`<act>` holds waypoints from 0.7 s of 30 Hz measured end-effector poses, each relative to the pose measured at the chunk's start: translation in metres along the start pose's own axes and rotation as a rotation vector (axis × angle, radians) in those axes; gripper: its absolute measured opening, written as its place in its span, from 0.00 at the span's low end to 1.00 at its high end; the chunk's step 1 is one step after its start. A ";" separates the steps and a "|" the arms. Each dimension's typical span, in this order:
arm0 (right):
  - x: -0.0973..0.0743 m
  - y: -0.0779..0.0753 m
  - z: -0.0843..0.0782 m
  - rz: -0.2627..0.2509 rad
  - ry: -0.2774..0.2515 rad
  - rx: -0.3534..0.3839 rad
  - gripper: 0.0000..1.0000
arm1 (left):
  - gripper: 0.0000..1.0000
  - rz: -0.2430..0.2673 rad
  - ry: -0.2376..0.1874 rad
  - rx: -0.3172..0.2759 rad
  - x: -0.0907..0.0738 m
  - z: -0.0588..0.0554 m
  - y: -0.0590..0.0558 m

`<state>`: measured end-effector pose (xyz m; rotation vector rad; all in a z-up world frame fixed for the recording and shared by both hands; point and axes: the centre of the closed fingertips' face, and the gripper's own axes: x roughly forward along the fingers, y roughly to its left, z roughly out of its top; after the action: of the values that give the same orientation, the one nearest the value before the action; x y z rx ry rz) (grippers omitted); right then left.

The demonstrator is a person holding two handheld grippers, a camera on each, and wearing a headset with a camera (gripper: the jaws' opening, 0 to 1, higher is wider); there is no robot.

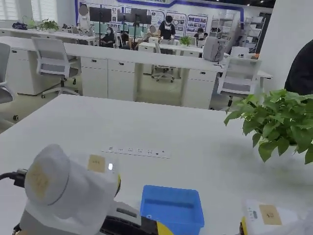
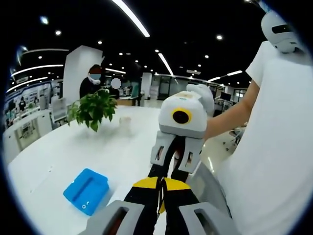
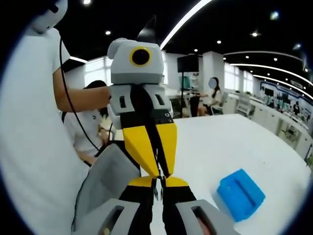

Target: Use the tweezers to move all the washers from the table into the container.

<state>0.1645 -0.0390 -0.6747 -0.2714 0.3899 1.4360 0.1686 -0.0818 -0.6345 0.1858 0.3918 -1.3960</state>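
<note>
Workbench with both grippers raised tip to tip, nothing gripped that I can make out.

The white table [image 1: 195, 161] carries a leafy plant [image 1: 279, 122] at its right edge, a power strip [image 1: 137, 151] near its middle and the blue container [image 1: 172, 208] at its near edge, open side up. The left gripper [image 2: 162, 188] and right gripper [image 3: 159, 185] point at each other above that near edge, tips nearly touching and each pair of jaws drawn narrow. The container lies below and to the side, well apart from the fingertips. Where the tweezers and washers lie I cannot tell. The step in hand looks like fetching the tweezers: part one pair of jaws, find the tool, and grip it mid-shank so a squeeze closes its points.
</note>
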 end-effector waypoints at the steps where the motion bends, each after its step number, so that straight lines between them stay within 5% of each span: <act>1: 0.000 0.002 0.001 0.013 -0.006 0.007 0.02 | 0.00 -0.008 -0.001 -0.001 -0.001 0.000 -0.001; 9: -0.002 0.006 0.007 0.039 -0.062 0.037 0.03 | 0.00 -0.031 -0.005 -0.012 -0.003 0.005 -0.001; 13: -0.004 0.000 0.012 0.024 -0.090 0.129 0.04 | 0.00 -0.024 -0.016 -0.013 -0.005 0.010 0.003; 18: -0.005 -0.002 0.011 0.024 -0.080 0.170 0.06 | 0.00 -0.040 -0.038 0.019 -0.006 0.019 0.001; 21: -0.003 0.002 0.007 0.027 -0.062 0.127 0.14 | 0.00 -0.059 -0.069 0.011 -0.009 0.029 0.000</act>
<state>0.1631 -0.0390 -0.6673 -0.1196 0.4336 1.4360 0.1720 -0.0844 -0.6043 0.1354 0.3343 -1.4588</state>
